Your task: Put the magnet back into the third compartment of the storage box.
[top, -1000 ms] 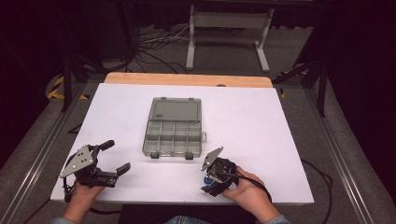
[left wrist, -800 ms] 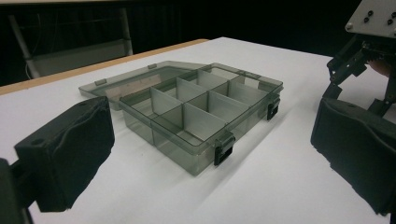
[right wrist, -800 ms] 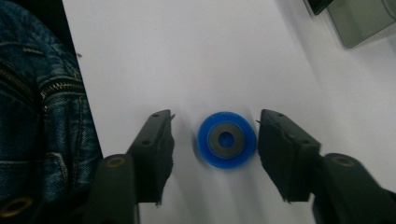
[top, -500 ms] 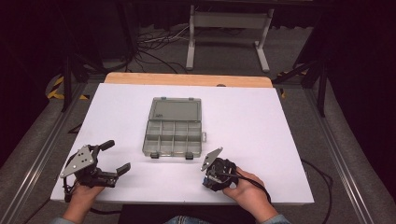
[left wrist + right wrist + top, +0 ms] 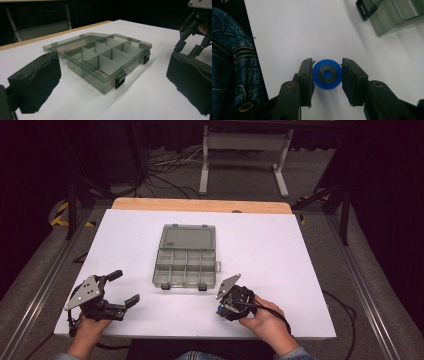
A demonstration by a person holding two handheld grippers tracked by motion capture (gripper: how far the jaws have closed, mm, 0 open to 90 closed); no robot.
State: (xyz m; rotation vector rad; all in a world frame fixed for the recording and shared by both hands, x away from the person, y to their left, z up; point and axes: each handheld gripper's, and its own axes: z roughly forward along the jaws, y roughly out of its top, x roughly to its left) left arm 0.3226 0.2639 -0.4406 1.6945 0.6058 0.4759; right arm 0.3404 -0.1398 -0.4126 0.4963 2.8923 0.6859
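Since the earlier frame the right tongs (image 5: 327, 75) have been closing, and a blue cap (image 5: 327, 74) now sits between their jaws; in the right gripper view both pads press its round sides, so the tongs are clenched on the cap. The right hand (image 5: 262, 320) has barely shifted, and the left hand (image 5: 87, 332) has not shifted at all. The box (image 5: 186, 262) lies where it lay.

The cap is a short round piece, seen end-on from the right gripper view with a dark ring and a blue centre, so its axis runs along the line of sight, down toward the white tabletop (image 5: 300, 260). It sits at the near edge of the tabletop, right of centre. I cannot tell whether it rests on the surface or is already lifted clear.

The box lies ahead and to the left of the right tongs in the high view, near but not touching, its lid folded flat behind it and its compartments open upward. The nearest compartments are those of the front row by the latches. The right hand is the nearer one to that row.

The left tongs (image 5: 122, 287) hang released and hold nothing, jaws wide apart, left of the box and aimed at it.
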